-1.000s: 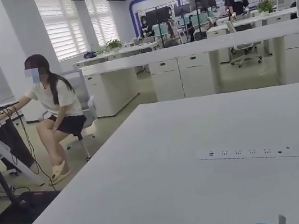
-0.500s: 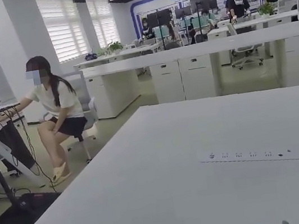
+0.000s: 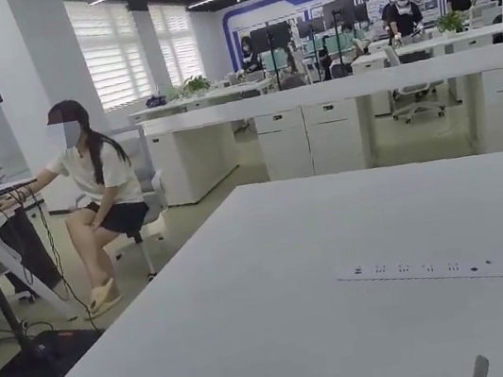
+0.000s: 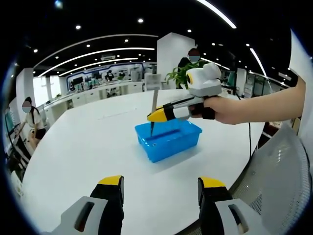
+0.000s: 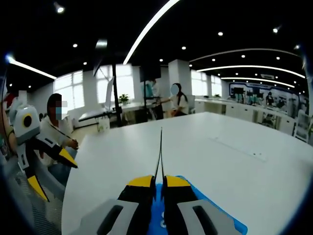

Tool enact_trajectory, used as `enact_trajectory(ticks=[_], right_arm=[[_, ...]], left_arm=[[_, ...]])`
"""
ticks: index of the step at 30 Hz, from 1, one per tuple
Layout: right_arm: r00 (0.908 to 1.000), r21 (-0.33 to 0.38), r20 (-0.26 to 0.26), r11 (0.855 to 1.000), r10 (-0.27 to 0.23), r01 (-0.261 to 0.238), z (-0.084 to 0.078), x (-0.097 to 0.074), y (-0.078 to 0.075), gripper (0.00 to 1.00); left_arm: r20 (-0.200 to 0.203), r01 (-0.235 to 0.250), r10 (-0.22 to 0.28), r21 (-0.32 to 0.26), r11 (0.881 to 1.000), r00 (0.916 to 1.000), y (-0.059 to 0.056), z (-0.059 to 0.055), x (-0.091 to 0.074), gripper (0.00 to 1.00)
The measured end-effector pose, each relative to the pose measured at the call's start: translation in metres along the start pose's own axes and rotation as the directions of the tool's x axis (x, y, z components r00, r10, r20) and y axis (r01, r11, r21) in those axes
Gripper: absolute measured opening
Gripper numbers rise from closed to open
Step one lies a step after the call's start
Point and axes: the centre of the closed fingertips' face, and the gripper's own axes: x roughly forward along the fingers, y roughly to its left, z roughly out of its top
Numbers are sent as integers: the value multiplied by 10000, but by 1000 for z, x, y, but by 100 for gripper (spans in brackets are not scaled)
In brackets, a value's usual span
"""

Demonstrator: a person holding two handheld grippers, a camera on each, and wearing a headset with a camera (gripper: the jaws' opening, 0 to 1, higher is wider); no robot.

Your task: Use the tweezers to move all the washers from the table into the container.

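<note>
Tweezers (image 5: 161, 152) are clamped tight in the right gripper's (image 5: 157, 183) closed jaws! The white table (image 4: 83, 147) stretches far, a blue container (image 4: 168, 139) sits by its near edge, and the tweezer tips point down into it. The left gripper (image 4: 159, 196) hovers nearer, jaws apart, empty.

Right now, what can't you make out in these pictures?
Contents of the blue plastic container: too small in the left gripper view, covered by the right gripper in its own.
What the thin metal tweezers carry: too small; head view's bottom edge cuts them off.
</note>
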Motion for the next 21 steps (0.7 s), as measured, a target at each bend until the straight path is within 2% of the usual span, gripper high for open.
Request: enact_trajectory(ticks=[6, 10, 17, 20, 21], right_arm=[[9985, 214, 551, 9998, 20, -32, 18, -11, 7, 4], [9959, 297, 902, 9995, 46, -74, 28, -21, 15, 4], [9940, 204, 1080, 9996, 156, -179, 34, -36, 29, 4], [9940, 115, 1044, 9993, 338, -351, 33, -41, 39, 4], [9944, 17, 985, 9993, 380, -384, 32, -44, 42, 4]], left_arm=[[10, 9, -9, -1, 10000, 10000, 0, 0, 0, 60], [161, -19, 21, -92, 10000, 9999, 1, 2, -1, 60], [265, 9, -6, -111, 9999, 9996, -1, 5, -3, 61], [800, 217, -169, -593, 9980, 9966, -4, 14, -5, 65], [824, 262, -205, -684, 9973, 9964, -4, 14, -5, 66]])
